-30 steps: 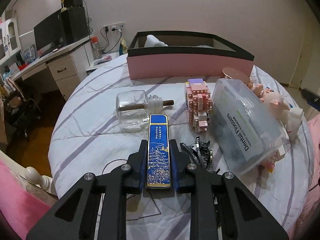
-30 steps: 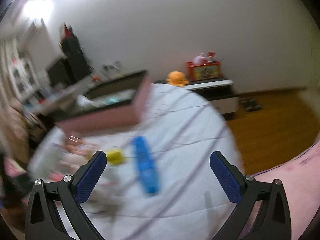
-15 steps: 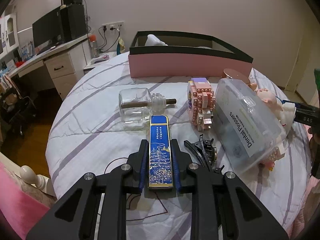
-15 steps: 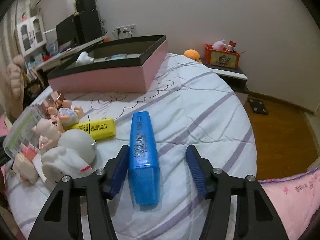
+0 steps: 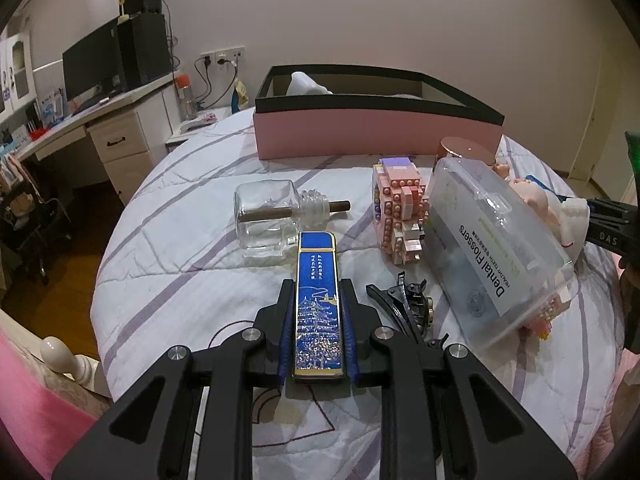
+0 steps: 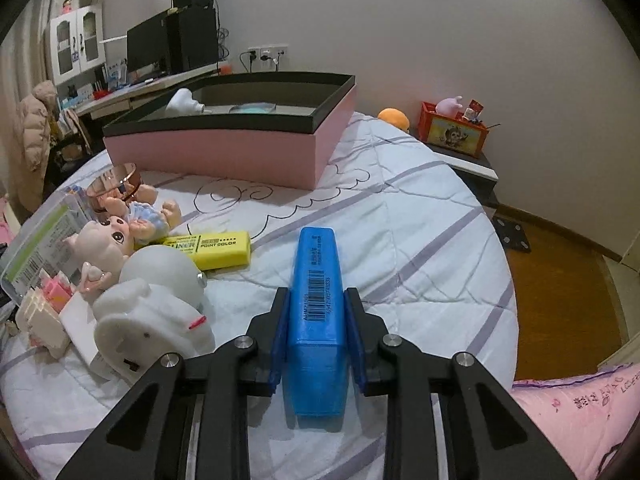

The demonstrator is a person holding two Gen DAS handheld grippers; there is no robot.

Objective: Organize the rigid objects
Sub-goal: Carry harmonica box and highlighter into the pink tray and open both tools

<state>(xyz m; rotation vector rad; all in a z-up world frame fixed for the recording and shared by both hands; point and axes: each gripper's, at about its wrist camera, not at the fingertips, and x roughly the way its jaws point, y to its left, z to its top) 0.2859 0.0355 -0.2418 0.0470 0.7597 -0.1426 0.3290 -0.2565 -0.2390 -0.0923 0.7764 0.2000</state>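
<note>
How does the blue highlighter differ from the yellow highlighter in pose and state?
The blue highlighter is clamped between the pads of the right gripper; the yellow highlighter lies free on the bed cover. The blue one points away from the camera and shows a barcode; the yellow one lies crosswise and shows printed lettering. Both are flat, chunky markers.

Dark monitor [image 5: 90,66] on white desk [image 5: 100,120]; orange toy box [image 6: 454,134] on bedside shelf [image 6: 474,166].

Plain pale wall [image 5: 400,20]; white desk [image 5: 120,128]; wooden floor [image 6: 560,300]
</note>
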